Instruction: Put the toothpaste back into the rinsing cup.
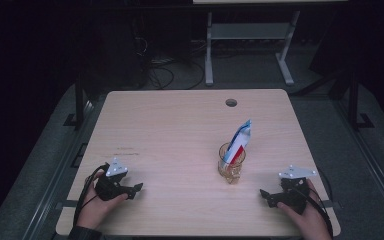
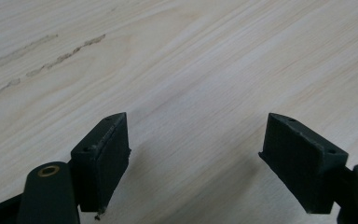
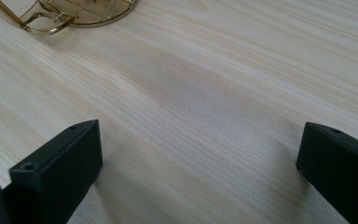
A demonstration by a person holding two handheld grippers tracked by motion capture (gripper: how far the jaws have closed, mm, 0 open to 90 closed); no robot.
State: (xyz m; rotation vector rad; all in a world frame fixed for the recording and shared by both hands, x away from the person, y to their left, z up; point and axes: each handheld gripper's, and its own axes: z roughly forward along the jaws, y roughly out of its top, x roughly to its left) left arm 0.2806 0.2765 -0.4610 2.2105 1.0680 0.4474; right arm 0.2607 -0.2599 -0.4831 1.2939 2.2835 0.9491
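Nearest the lower edge of the high view: two hands, each with a black two-jaw tool. Left gripper [image 1: 136, 189] low over the wooden table [image 1: 180, 125] near its front left corner, grey three-cornered plate on top, cable trailing back past the wrist. Jaws spread wide in the left gripper view [image 2: 196, 161], with bare pale wood grain between them and nothing held. A few faint scuff marks [image 2: 51, 53] on the wood further off, upper left of that view.

Right gripper [image 1: 264, 194] near the front right corner, likewise grasped from behind, pointed inward toward the table's middle. Jaws parted wide in the right gripper view [image 3: 198, 168] too — empty, only table surface between the pads.

Further in, right of centre: a clear amber-tinted glass [image 1: 231, 164] standing upright on the table, well apart from the left gripper and nearer to the right one, though not touching it. Base and handle of the glass [image 3: 74, 11] just visible at the top left of the right gripper view. Inside the glass, a white packet [image 1: 240, 140] with blue and red stripes, leaning up and to the right, its top well above the rim.

Beyond that — a round cable hole [image 1: 231, 102] near the table's far edge, then dark floor, loose cables and the white legs of another desk [image 1: 250, 45].
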